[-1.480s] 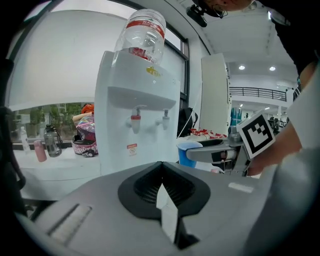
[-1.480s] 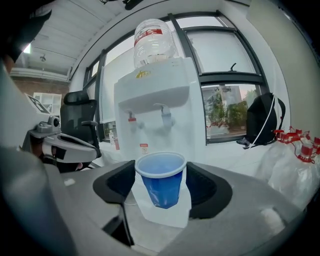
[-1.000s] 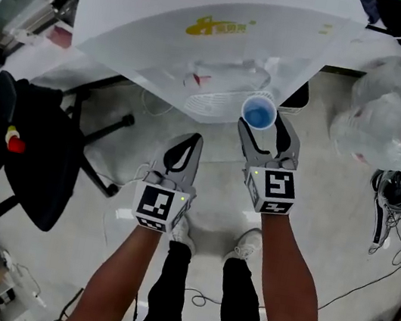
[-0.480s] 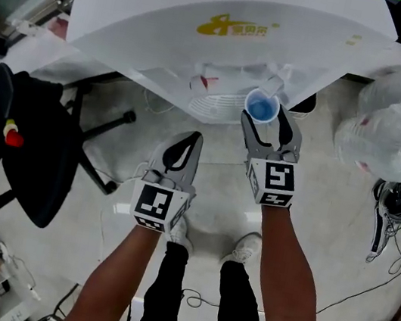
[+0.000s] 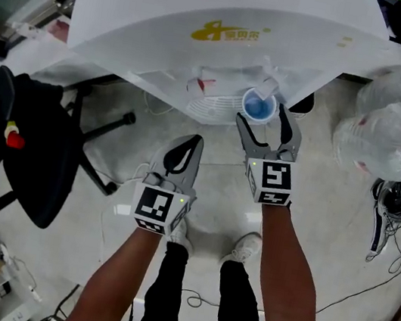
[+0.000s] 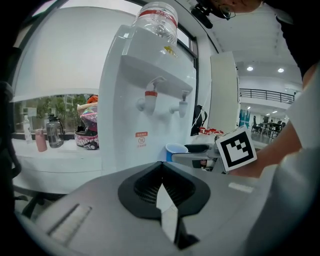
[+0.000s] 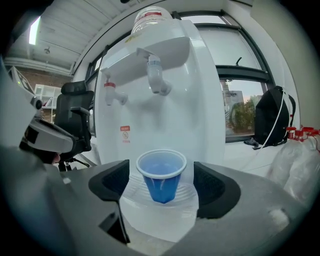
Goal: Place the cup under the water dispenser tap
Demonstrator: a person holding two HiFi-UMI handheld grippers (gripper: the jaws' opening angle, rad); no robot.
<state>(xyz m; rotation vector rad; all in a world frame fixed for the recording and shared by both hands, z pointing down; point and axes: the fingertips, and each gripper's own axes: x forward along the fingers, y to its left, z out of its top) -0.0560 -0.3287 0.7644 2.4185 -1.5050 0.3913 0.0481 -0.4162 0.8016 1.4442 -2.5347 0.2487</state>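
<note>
Standing on drip tray (image 7: 150,220): blue cup (image 7: 161,179), between opening jaws of right hand-held gripper (image 5: 261,115); left hand-held gripper (image 6: 161,164) pressed together.

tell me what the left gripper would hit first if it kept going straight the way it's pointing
Most likely the white front of the water dispenser, below its red tap and left of the blue cup. Nothing shows in between, though depth is unclear.

Both arms out, 2 tools side by side.
Jaws of the left tool (image 5: 193,141) meet; the right tool (image 5: 263,118) is opening, cup (image 5: 258,106) free between its jaws.
</note>
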